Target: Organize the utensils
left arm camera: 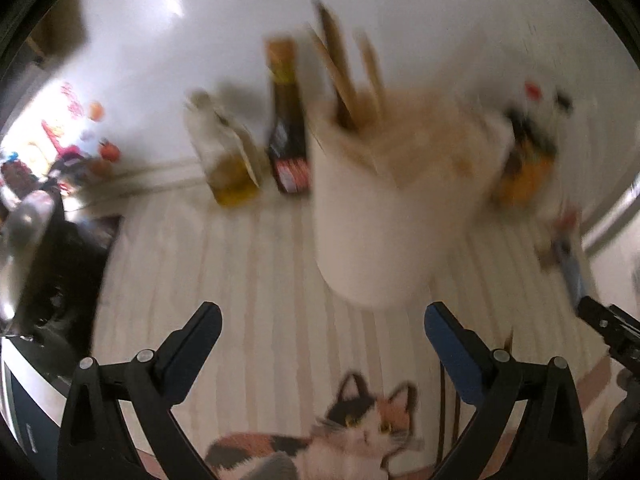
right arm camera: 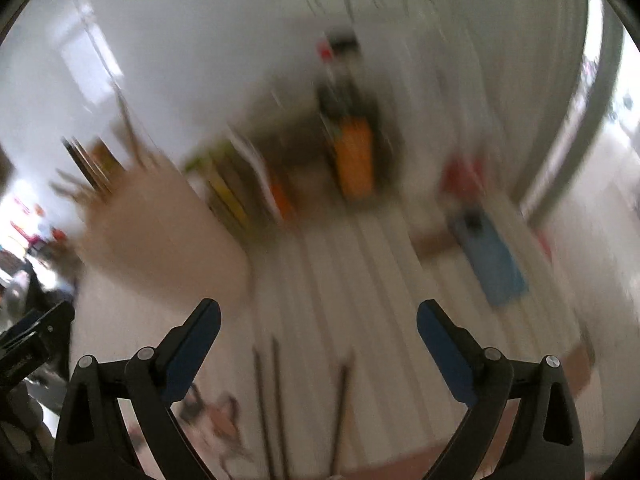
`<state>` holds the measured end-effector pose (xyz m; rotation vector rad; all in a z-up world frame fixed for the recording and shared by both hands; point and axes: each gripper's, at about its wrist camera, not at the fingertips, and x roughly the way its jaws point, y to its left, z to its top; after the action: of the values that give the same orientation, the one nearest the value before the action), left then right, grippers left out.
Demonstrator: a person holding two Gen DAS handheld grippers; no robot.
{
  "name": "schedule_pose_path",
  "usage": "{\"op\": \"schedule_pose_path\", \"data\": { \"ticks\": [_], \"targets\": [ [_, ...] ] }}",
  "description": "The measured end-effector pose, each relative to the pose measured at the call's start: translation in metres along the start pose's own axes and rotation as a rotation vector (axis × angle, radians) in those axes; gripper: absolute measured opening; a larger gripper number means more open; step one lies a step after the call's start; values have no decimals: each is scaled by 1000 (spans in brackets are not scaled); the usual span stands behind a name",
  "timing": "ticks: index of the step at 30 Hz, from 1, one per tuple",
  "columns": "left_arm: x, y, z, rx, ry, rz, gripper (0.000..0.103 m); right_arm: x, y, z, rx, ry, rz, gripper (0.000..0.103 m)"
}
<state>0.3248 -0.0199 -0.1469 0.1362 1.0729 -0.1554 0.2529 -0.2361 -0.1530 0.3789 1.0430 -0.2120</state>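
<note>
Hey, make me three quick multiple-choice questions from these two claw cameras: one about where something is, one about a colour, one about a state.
1. Where are the loose chopsticks?
A. on the mat
B. in a claw
C. on a bottle

2. What colour is the utensil holder?
A. green
B. white
C. black

3. How is the left claw?
A. shut on a chopstick
B. shut, empty
C. open, empty

Key: 1 A, dark sticks lie flat on the striped mat. 2 B, its wall looks white. 3 C, fingers wide apart with only mat between.

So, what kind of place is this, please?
Probably a home kitchen counter or dining table. A white utensil holder with wooden chopsticks stands on a striped mat, with an oil bottle and a dark sauce bottle against the wall behind.
</note>
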Motion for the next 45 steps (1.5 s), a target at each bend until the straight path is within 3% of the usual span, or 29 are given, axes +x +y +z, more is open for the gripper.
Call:
{"op": "schedule_pose_path", "data": {
  "ticks": [3, 4, 11, 13, 16, 23, 28, 33, 35, 36, 37, 45],
  "targets": [
    [25, -20, -22, 62, 82, -17, 103, 31, -13, -30, 38, 120, -15, 61],
    [35, -27, -31, 82, 109, -19, 103, 47, -21, -42, 68, 181, -3, 53],
    [78, -58, -64, 148, 233, -33, 102, 105, -40, -90, 117, 352, 3, 40],
    [84, -61, -69, 152, 251, -27, 102, 116, -39, -99, 93, 393, -18, 20],
    [86, -69, -73, 153, 256, -13, 102, 117, -44, -101, 87, 389, -12, 6],
    [97, -97, -72, 132, 285, -19, 102, 115, -67, -104, 56, 393, -12, 6],
    [113, -113, -74, 136, 336, -38, 67, 118, -82, -98, 32, 423, -2, 6],
    [112, -128, -68, 145, 293, -69, 47, 124, -93, -86, 4, 455, 12, 7],
    [110, -134, -67, 147, 288, -81, 31, 126, -93, -81, -7, 461, 8, 7],
    [109, -136, -67, 149, 284, -78, 9, 127, -92, -78, -13, 463, 7, 7],
    [113, -138, -68, 161, 307, -58, 2, 128, -93, -76, -20, 462, 7, 7],
    [109, -108, -76, 94, 316, -23, 2, 134, -88, -58, -55, 468, 33, 7]
  ]
}}
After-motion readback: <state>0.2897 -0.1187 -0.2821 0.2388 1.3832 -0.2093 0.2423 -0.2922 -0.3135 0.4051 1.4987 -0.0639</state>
